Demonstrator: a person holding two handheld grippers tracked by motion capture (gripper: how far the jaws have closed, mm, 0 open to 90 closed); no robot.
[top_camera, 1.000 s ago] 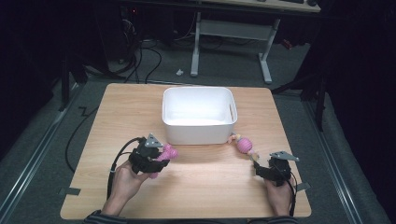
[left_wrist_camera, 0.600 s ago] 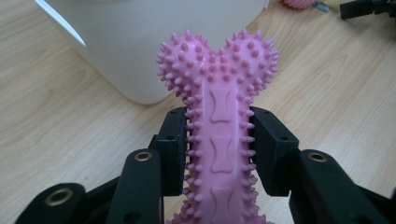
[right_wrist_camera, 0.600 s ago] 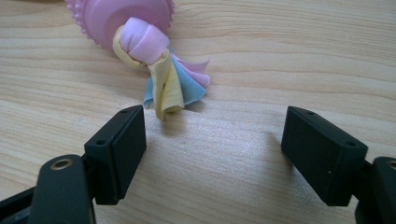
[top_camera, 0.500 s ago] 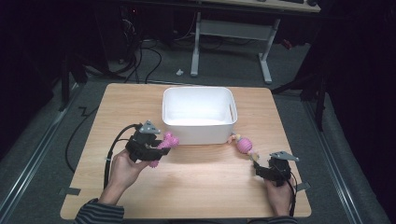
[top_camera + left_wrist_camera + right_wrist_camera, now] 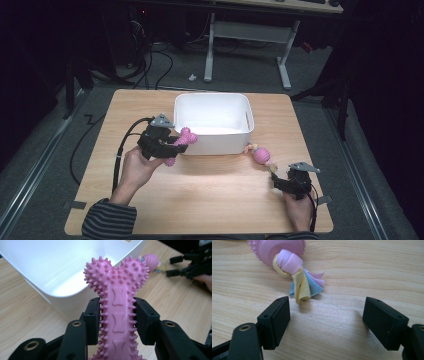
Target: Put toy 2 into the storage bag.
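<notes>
I have the left tongs (image 5: 176, 146) clenched on the pink spiky bone toy (image 5: 117, 302), and the left gripper view shows why I took it that way: the pads sit on the narrow shaft in the middle, where the spikes give them something to bite on, and the knobbed end sticks out past the tips so it can go over a rim first. In the high view the bone (image 5: 181, 142) is lifted off the counter (image 5: 215, 200) and hangs just beside the near left corner of the white bin (image 5: 212, 107), not yet over its opening; I judge the bin to be where it is meant to land, since the bin stands open, is bare inside as far as I can see, and sits toward the far edge of the counter within reach of both hands. Moving right, the pink ball with its knotted cloth tails (image 5: 261, 155) lies on the counter just off the near right corner of the bin, apart from its wall. My right tongs (image 5: 280, 181) rest low near the near right corner of the counter, released and wide, pointed at that ball. In the right gripper view the cloth tails (image 5: 303, 283) lie just ahead of the gap between the pads, nothing between them yet, so I read that hand as lined up for the soft tails, an easier pinch than the round ball.
</notes>
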